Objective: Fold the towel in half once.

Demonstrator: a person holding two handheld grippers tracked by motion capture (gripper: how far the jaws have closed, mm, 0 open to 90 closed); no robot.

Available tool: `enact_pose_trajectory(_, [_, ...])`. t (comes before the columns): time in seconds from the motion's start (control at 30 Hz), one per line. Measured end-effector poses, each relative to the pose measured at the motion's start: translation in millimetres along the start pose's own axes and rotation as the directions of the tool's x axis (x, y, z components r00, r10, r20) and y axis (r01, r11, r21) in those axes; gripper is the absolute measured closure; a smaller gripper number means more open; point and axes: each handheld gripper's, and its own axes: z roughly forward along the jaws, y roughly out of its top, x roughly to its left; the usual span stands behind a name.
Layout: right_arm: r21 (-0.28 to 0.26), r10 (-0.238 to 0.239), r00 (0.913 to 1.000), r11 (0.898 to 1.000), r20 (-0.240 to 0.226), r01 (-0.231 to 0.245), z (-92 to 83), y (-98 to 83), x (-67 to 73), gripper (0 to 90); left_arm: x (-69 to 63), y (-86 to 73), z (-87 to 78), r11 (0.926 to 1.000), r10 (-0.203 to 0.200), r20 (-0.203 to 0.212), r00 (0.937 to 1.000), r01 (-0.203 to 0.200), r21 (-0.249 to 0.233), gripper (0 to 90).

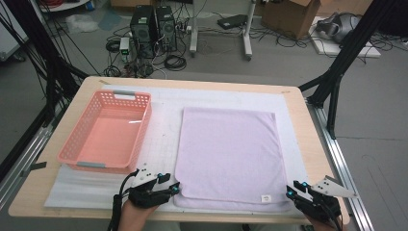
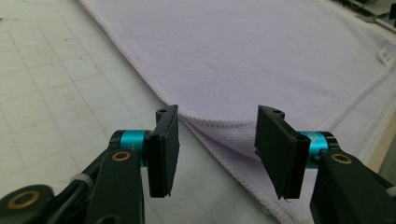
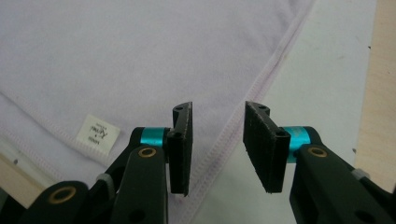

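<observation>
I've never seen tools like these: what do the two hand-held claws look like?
Each claw, left and right, is black, with flat rectangular pads, turquoise rings, brass-coloured rivets and a grey three-cornered plate on top. A black cable trails from the left one.

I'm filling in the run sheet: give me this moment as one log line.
phase: approach | left tongs: open at towel near-left corner | right tongs: open at near-right corner | towel: flat, folded, ungripped | basket: empty

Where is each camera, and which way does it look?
High view: above the table's near side, looking forward and down at the towel and basket; both hands enter below.
Left gripper view: on the left gripper, facing the towel's near left corner.
Right gripper view: on the right gripper, over the towel's right edge.
All share the towel.
</observation>
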Motion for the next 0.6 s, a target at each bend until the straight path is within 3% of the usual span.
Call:
enact_pose_trajectory(0.13, [0.006, 0.009, 1.0000, 1.000, -0.001, -0.009, -5.1, -5.5, 0.6, 65.7, -5.8, 1.7, -0.2, 0.9997, 0.005, 0.020, 0.9998, -0.005, -0.025, 45.7])
enact_pose_trajectory(0.27, [0.012, 0.034, 0.9991, 0.999, -0.025, -0.033, -7.1, -8.7, 2.8, 67.7, -10.6, 1.9, 5.4, 1.0000, 0.002, 0.044, 0.9990, -0.002, 0.000, 46.3])
enact_pose_trajectory(0.43, [0.063, 0.022, 0.9992, 0.998, -0.034, -0.020, 5.0, -11.9, 6.0, 68.8, -15.8, -4.2, 14.0, 0.9970, 0.008, 0.034, 0.9994, -0.011, 0.076, 69.3])
enact_pose_trajectory(0.53, [0.091, 0.024, 0.9990, 0.996, -0.039, -0.020, 11.3, -12.6, 6.4, 75.9, -17.2, -5.8, 13.0, 0.9976, 0.012, 0.015, 0.9998, -0.013, 0.069, 83.0])
enact_pose_trajectory(0.6, [0.096, 0.027, 0.9982, 0.995, -0.054, -0.022, 12.5, -12.1, 6.0, 83.2, -17.5, -6.6, 11.7, 0.9981, 0.011, 0.013, 0.9998, -0.012, 0.061, 85.3])
